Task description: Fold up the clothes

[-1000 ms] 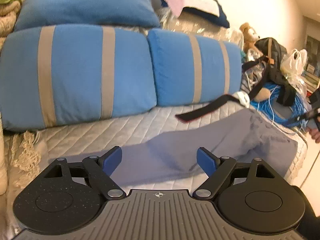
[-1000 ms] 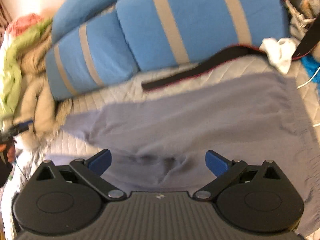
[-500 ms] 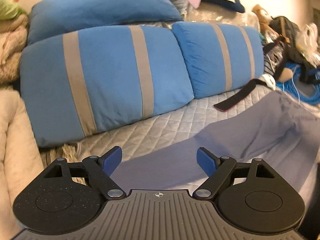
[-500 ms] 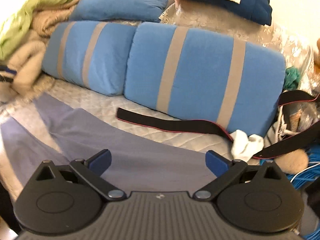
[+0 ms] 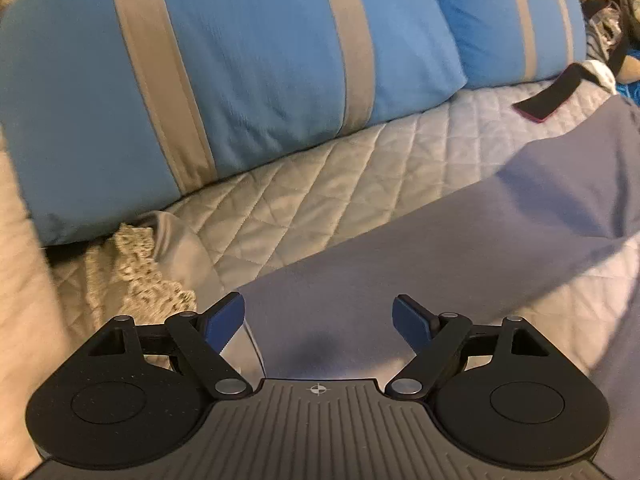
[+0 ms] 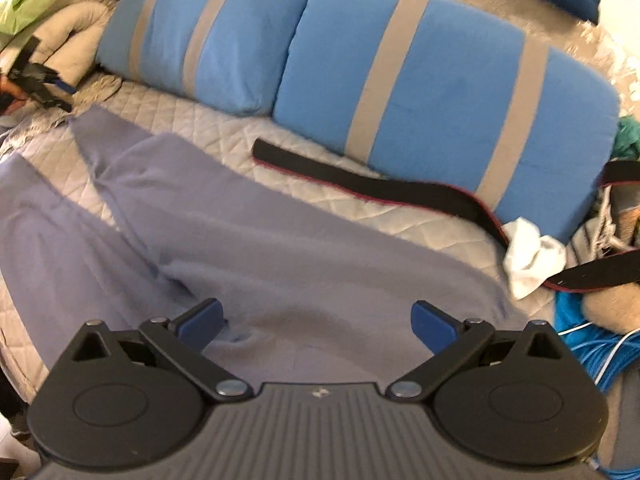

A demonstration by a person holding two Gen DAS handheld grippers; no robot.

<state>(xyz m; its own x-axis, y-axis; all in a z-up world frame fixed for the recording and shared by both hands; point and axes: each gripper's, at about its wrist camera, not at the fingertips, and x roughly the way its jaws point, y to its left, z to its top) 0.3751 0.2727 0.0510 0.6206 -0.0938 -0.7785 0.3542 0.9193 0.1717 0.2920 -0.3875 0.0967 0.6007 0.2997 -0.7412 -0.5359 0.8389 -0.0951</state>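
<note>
Grey-purple trousers [image 6: 256, 248] lie spread flat on a quilted bed cover [image 6: 224, 136], legs running off to the left. In the left wrist view one trouser leg end [image 5: 400, 280] reaches right up between the fingers. My left gripper [image 5: 319, 322] hovers open just over that leg end, nothing held. My right gripper [image 6: 318, 322] is open low over the waist part of the trousers, where the cloth is wrinkled. The left gripper [image 6: 36, 80] also shows small at the far left edge of the right wrist view.
Two blue cushions with beige stripes [image 6: 440, 88] [image 5: 224, 80] line the back of the bed. A black strap [image 6: 380, 188] and a white cloth [image 6: 532, 256] lie beside the trousers. Blue cable [image 6: 588, 344] and clutter sit at the right; beige blankets [image 5: 24, 280] at the left.
Both grippers have come down and closer to the bed. The left one swung left to the trouser leg end; the right one dropped toward the waist. Both stay open.
</note>
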